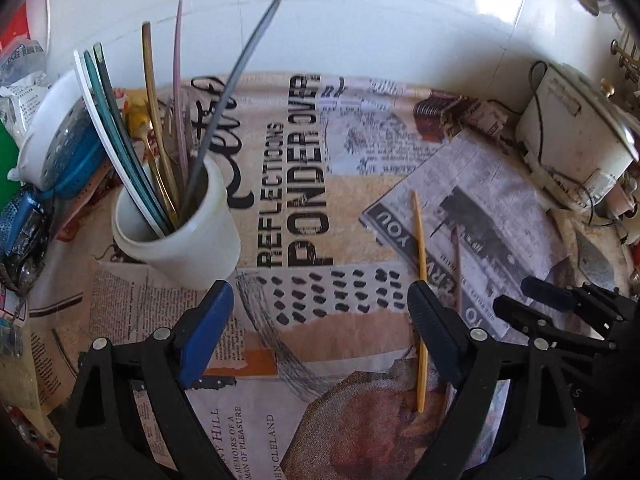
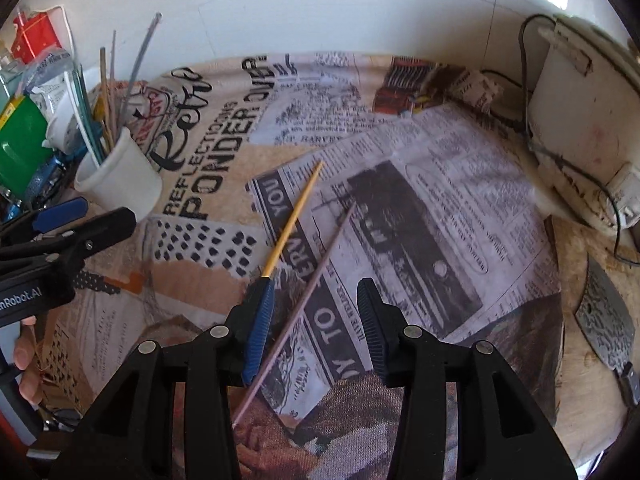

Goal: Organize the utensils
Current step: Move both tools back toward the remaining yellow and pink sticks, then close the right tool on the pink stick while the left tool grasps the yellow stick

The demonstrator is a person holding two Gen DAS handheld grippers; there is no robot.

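As they lie loose on the papered bench (image 2: 460, 184), yellow stick (image 2: 294, 218) and mauve stick (image 2: 304, 300): light, thin, stiff, flat-lying; pinch mid-shaft. Right gripper (image 2: 316, 320) part-open astride mauve stick, empty. Left gripper (image 1: 320, 312) wide, empty. White cup (image 1: 180, 232) well apart.
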